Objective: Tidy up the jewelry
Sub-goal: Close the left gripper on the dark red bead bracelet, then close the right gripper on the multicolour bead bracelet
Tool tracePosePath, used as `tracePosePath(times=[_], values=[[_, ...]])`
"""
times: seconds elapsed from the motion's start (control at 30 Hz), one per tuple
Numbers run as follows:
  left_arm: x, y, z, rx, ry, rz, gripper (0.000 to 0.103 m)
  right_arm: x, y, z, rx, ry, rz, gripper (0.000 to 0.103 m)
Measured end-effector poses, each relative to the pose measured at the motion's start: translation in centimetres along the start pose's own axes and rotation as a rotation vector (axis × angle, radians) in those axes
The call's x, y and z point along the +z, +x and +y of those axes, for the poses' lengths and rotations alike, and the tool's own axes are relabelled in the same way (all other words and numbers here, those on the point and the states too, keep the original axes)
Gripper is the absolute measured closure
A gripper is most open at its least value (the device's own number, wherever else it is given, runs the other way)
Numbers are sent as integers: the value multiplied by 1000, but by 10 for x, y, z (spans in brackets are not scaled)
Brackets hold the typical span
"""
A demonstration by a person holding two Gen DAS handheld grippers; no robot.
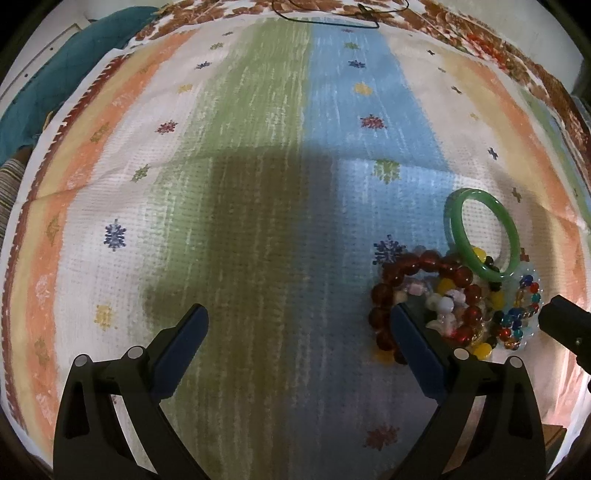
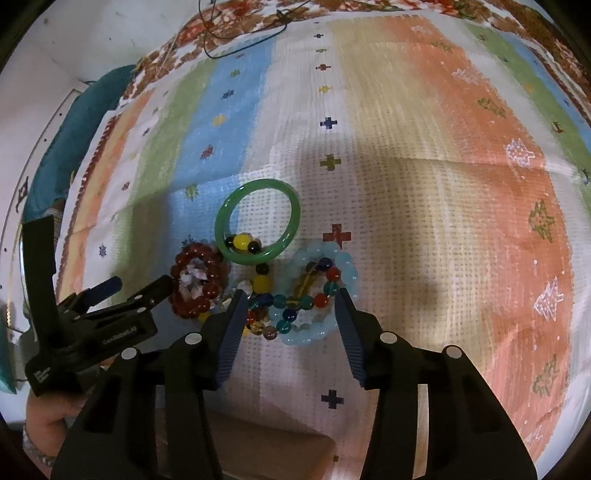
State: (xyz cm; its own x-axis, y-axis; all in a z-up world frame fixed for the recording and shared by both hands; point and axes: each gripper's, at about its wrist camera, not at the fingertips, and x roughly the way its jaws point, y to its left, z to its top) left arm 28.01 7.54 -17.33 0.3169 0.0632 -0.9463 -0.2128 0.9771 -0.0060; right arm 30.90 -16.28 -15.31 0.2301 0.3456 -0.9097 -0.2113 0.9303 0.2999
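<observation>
A heap of bracelets lies on a striped cloth [image 2: 406, 184]. A green jade bangle [image 2: 257, 221] rests tilted on top at the far side. A dark red bead bracelet [image 2: 199, 275] is at the left, a pale blue bead bracelet [image 2: 325, 291] at the right, and a multicolour bead bracelet [image 2: 291, 301] with a yellow-and-black one [image 2: 242, 242] between. My right gripper [image 2: 291, 299] is open, its fingers either side of the multicolour and pale blue beads. My left gripper [image 1: 295, 314] is open and empty, left of the heap; its right finger [image 1: 410, 332] is beside the red beads [image 1: 424, 291]. The bangle also shows in the left wrist view [image 1: 482, 236].
The cloth [image 1: 258, 147] covers the whole surface. A thin black cord [image 1: 343, 14] lies at the far edge. A teal fabric [image 1: 74, 66] sits off the cloth at the far left. A hand holds the left gripper [image 2: 110, 306] at the left of the right wrist view.
</observation>
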Motion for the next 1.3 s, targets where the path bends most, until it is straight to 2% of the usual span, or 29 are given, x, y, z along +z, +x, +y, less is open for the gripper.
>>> tracePosePath(times=[0.27,0.4,0.53,0.6,0.7,0.77,0.8,0.87,0.9,0.93,1.0,1.3], values=[[2,6,-3,10,22,-7,6,4,14,1,-1,-6,32,61],[3,11,0,13,13,0,6,5,18,0,-8,-9,38,70],[2,16,-3,30,53,-2,8,6,19,1,-3,-7,36,76],[3,15,-5,19,61,-7,14,7,21,2,-4,-13,41,77],[4,11,-8,9,71,-17,32,7,22,3,-11,-25,44,78],[3,9,-11,3,80,-23,48,7,23,4,-14,-33,44,78],[4,9,-13,2,84,-26,52,7,23,4,-14,-35,44,78],[1,9,-16,-2,95,-31,73,7,23,4,-15,-40,43,78],[0,8,-16,-1,101,-31,79,7,23,5,-15,-41,43,81],[-1,8,-18,1,106,-31,89,6,24,5,-13,-42,49,100],[-3,9,-21,13,118,-36,90,4,28,4,-10,-42,67,102],[-3,3,-22,15,123,-39,90,3,25,8,-40,-73,50,102]])
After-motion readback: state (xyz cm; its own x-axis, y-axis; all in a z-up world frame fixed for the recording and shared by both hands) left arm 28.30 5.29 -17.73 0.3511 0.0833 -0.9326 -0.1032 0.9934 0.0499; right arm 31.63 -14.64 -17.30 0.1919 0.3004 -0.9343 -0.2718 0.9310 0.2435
